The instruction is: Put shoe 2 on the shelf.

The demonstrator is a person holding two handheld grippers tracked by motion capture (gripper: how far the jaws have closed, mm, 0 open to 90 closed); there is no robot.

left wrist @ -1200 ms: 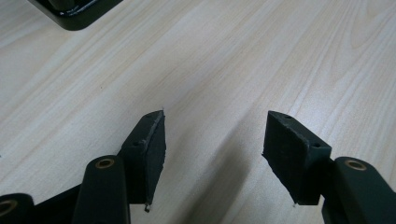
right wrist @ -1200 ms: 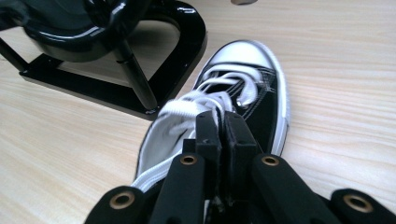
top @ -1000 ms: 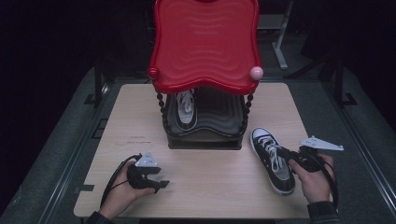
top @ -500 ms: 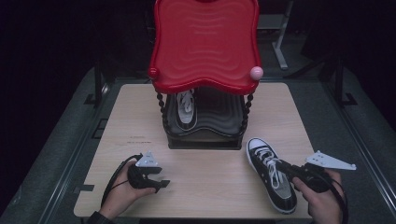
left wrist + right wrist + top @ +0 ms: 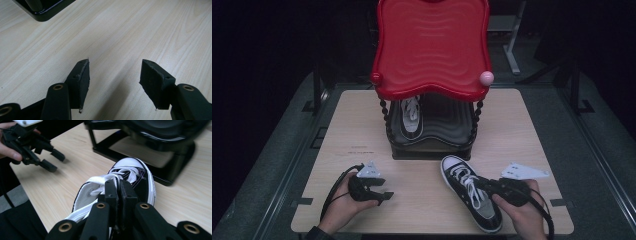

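Sneaker (image 5: 471,192) lies on the table (image 5: 537,145) just in front of the rack (image 5: 432,145); right gripper (image 5: 119,185) pinches its side wall by the laces, left gripper (image 5: 113,75) spread, empty. We judge it light, with soft canvas that would sag; the stiffer heel rim may give a surer hold.

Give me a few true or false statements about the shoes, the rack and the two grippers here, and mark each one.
1. The right gripper is shut on the shoe on the table. True.
2. The left gripper is holding the other shoe. False: its jaws are open over bare table.
3. A second shoe sits on the lower shelf of the rack. True.
4. The rack's top tray is blue. False: it is red.
5. The shoe on the table points its toe toward the rack. True.
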